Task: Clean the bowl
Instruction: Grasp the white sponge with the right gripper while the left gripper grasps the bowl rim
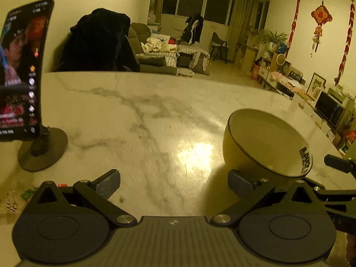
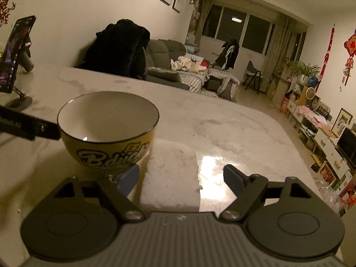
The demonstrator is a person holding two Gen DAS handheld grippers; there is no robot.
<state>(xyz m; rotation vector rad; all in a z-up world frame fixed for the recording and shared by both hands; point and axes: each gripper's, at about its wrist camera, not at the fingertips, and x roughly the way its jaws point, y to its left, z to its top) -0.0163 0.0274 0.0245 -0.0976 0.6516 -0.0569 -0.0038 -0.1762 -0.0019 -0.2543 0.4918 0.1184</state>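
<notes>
Bowl (image 2: 108, 131), yellow with black lettering, stands upright on the marble surface (image 1: 144, 115), well right of the phone (image 1: 21, 66) on its stand. Left tool (image 1: 173, 183) and right tool (image 2: 181, 178) both gape wide beside the bowl, gripping nothing.

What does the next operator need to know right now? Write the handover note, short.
Left gripper: open, holding nothing, low over the marble table.
Right gripper: open, also holding nothing.
Bowl: yellow with black lettering, upright on the table between the two grippers, just ahead of the left gripper's right finger and the right gripper's left finger. Whether either finger touches it cannot be told. The inside looks mostly empty; a small speck sits near the bottom.
Phone on stand: at the table's far left, screen lit.
Done: nothing visible yet.
Left: no cloth or sponge is in view; find one, steady the bowl, wipe it.
</notes>
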